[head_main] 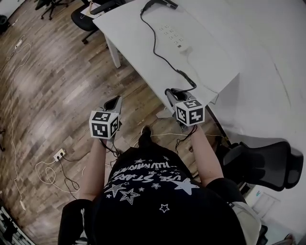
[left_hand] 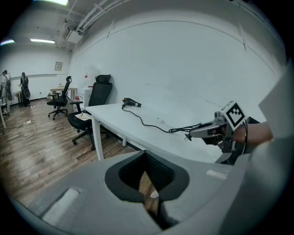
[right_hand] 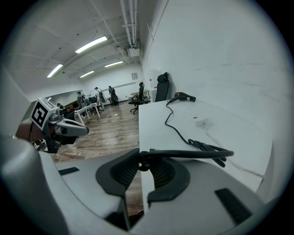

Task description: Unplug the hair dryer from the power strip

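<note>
The right gripper (right_hand: 141,161) had its jaws pressed onto the black cord (head_main: 158,51), pinching it at what looked like the plug end. In the left gripper view the plug (left_hand: 188,136) poked out of those jaws with its prongs bare. From there the cord ran up the white table (head_main: 215,43) to the hair dryer (head_main: 161,3), which lay at the far edge at about 12 o'clock from that gripper.

The power strip (head_main: 174,36) lay flat on the table, also near 12 o'clock and well apart from the plug. Whether anything else sat in its sockets was too small to tell.

The left gripper (left_hand: 148,181) hung off the table at about 8 o'clock from the right one. Its jaws were spread only a sliver, with bare wooden floor (head_main: 57,86) showing through the gap and nothing between them.

A black office chair (head_main: 263,162) stood at 4 o'clock of the person. A small socket block (head_main: 59,154) with loose wires lay on the floor at 8 o'clock.
</note>
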